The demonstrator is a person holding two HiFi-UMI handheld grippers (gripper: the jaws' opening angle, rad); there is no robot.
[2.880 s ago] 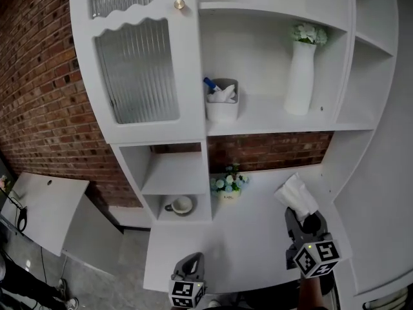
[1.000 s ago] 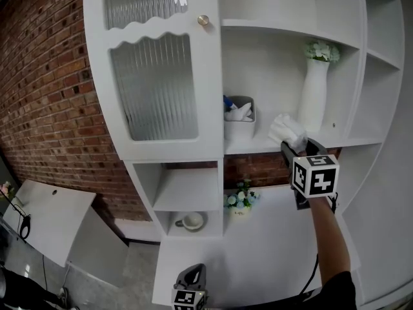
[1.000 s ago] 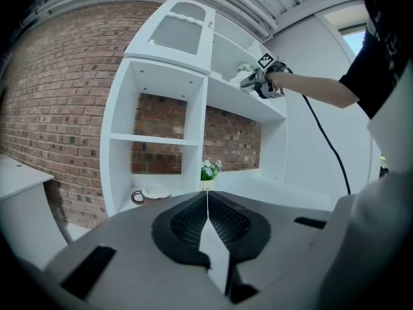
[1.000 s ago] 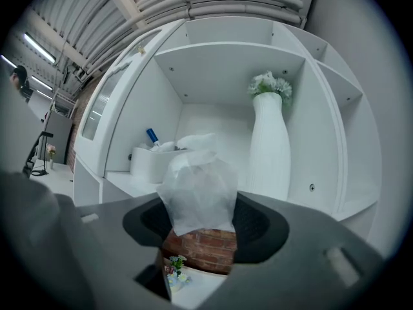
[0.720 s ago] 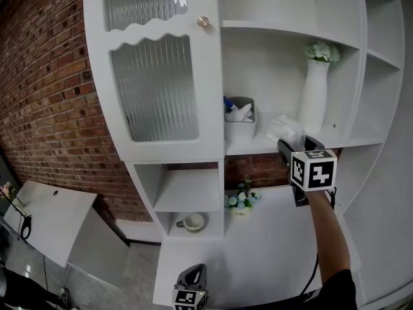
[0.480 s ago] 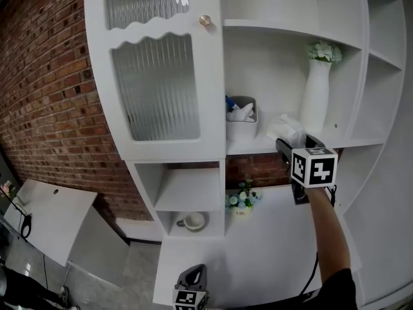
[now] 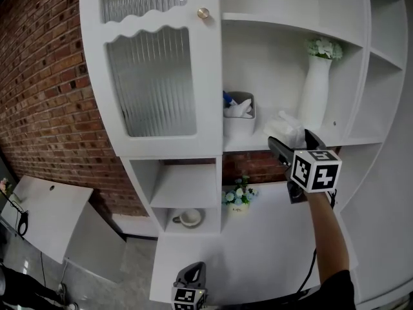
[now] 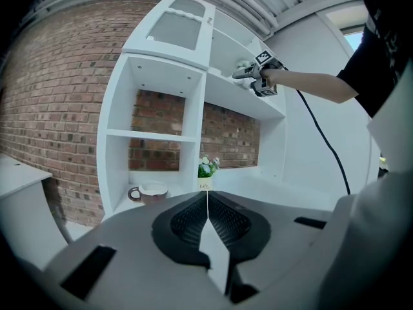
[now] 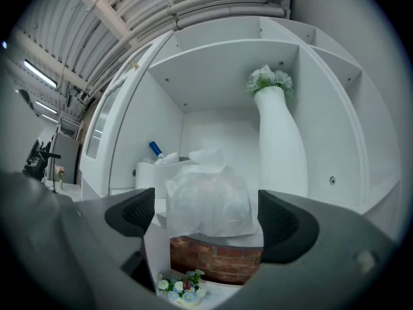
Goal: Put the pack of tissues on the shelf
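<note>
The pack of tissues [image 7: 286,128], in crinkled clear wrap, sits on the front edge of the middle shelf [image 7: 258,144], just left of the vase. My right gripper [image 7: 295,141] is held up to it with a jaw on either side. In the right gripper view the pack [image 9: 210,196] rests on the shelf [image 9: 215,236] while the jaws are opening; both pads [image 9: 139,213] stand clear of the wrap. My left gripper [image 7: 193,268] hangs low over the counter's front, its jaws [image 8: 207,196] pressed together with nothing between them.
A tall white vase [image 7: 314,89] with flowers stands right of the pack, a white bin [image 7: 239,116] with a blue-tipped item to its left. A ribbed-glass cabinet door [image 7: 155,76] is further left. Below are a cup [image 7: 182,219], a small flower pot [image 7: 238,196] and the white counter [image 7: 258,244].
The right gripper carried the pack up from the counter to the middle shelf. Over the last second its jaws spread apart, leaving the pack resting on the shelf edge.
</note>
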